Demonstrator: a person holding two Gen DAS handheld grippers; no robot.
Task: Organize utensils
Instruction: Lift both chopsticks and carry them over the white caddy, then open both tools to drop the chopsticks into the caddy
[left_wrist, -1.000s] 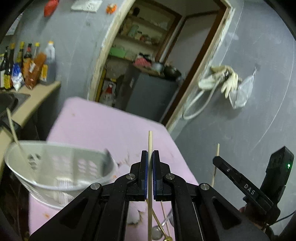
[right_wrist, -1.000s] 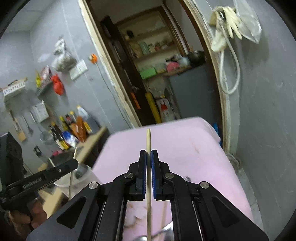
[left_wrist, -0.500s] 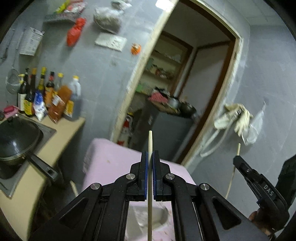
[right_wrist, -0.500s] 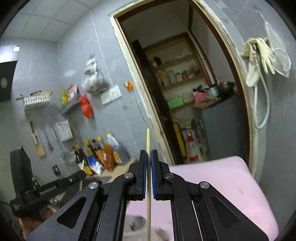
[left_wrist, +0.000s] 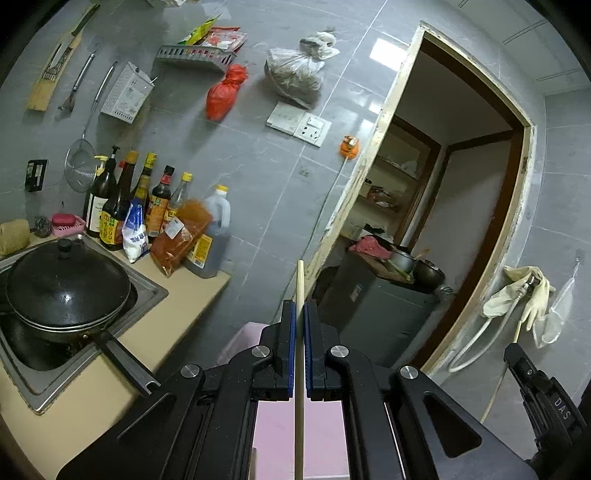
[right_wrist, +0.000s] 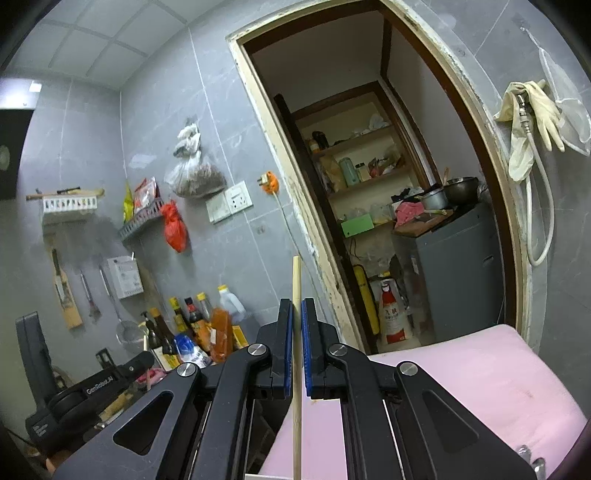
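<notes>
- Chopsticks, one per tool: the left hand-held gripper (left_wrist: 300, 306) is clenched on a pale wooden chopstick (left_wrist: 300, 350) that stands upright between its blue pads, tip poking above them.
- The right hand-held gripper (right_wrist: 295, 304) likewise grasps a second chopstick (right_wrist: 296, 354), upright, running down past the bottom edge.
- Landmark: the doorway (left_wrist: 461, 206). Only the left view shows, left of it, the worktop (left_wrist: 177, 306) with a black lidded wok (left_wrist: 66, 288) and sauce bottles (left_wrist: 147, 210).
- Only the right view shows the shelves (right_wrist: 365, 177) inside the doorway and the pink surface (right_wrist: 480, 369) below it.
- Each view catches the other tool at its margin.
</notes>
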